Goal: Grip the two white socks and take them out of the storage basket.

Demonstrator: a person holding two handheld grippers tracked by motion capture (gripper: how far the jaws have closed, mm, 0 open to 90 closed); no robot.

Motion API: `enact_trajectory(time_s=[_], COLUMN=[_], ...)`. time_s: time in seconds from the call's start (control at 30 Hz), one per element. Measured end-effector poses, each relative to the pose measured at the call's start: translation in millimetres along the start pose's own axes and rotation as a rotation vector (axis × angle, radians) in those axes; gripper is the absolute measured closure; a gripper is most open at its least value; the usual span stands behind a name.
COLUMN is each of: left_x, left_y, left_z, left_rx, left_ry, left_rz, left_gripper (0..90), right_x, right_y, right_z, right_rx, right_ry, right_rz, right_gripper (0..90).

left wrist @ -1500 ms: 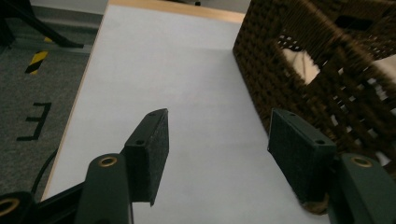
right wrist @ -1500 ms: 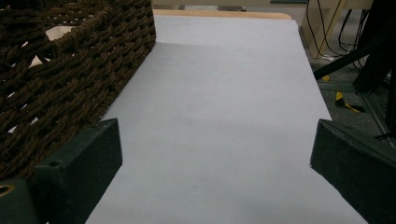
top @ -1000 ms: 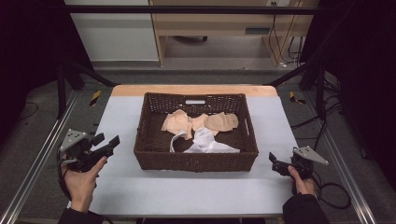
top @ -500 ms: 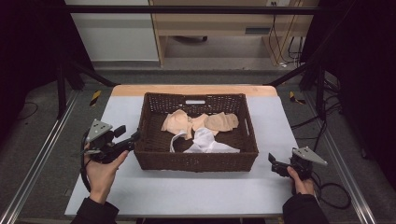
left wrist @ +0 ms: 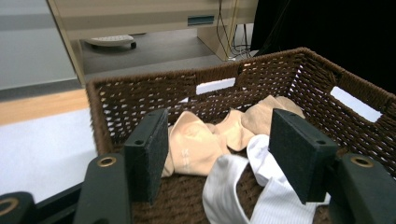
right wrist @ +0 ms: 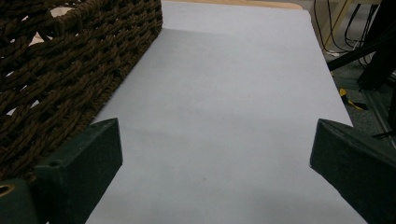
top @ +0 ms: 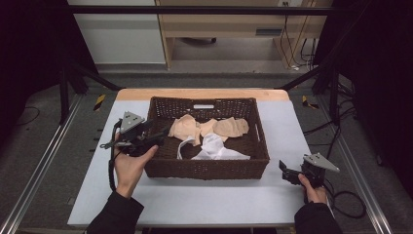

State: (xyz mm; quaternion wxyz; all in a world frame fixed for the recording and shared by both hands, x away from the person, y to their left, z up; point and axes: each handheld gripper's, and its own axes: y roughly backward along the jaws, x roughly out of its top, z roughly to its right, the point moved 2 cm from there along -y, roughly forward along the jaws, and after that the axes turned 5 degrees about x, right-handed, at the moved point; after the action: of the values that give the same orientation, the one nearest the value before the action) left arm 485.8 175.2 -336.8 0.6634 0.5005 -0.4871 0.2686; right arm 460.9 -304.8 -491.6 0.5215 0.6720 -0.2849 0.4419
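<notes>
White table (top: 292, 126), wicker basket (top: 253, 146), beige garment (left wrist: 196, 144) just beyond open left claw (left wrist: 224, 158)

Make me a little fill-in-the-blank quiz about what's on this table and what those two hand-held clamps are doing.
1. The beige garment and the white garment lie inside a brown woven ____.
2. The left gripper points into the basket with its jaws ____ and nothing between them.
3. The right gripper sits beside the basket over the bare ____ table.
4. The white garment lies ____ the person than the beige one.

Missing words: basket; open; white; nearer
</notes>
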Motion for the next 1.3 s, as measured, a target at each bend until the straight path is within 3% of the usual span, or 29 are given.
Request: enact_trajectory(time_s=[0.33,0.5,0.67,0.9,1.13,1.3], left_x=[11.7,10.8,11.1,4.7,-3.5,-3.3], left_y=[-26.2,-43.8,-52.2,-76.7,-92.8,-93.8], left_z=[14.2,23.3,23.4,18.7,18.3,17.9], left_rx=[-0.012,-0.003,-0.001,0.009,-0.013,-0.041], left_ry=[-0.019,-0.067,-0.059,-0.070,-0.092,-0.088], left_rz=[-0.007,-0.018,-0.006,-0.063,-0.128,-0.121], left_gripper=[37.4,37.4,38.1,38.2,38.0,38.7], right_x=[0.2,0.1,0.0,0.0,-0.1,0.0], right_y=[-0.5,-0.5,-0.8,-0.9,-0.9,-1.2], right_z=[0.3,0.1,0.2,0.3,0.1,0.1], right_rx=[0.000,-0.002,-0.002,-0.001,0.000,0.004], right_ry=[0.000,0.001,0.000,0.000,0.005,0.003], right_rz=[0.002,0.001,0.001,0.000,0.000,-0.003], right_gripper=[2.7,2.7,2.7,2.7,2.7,2.7])
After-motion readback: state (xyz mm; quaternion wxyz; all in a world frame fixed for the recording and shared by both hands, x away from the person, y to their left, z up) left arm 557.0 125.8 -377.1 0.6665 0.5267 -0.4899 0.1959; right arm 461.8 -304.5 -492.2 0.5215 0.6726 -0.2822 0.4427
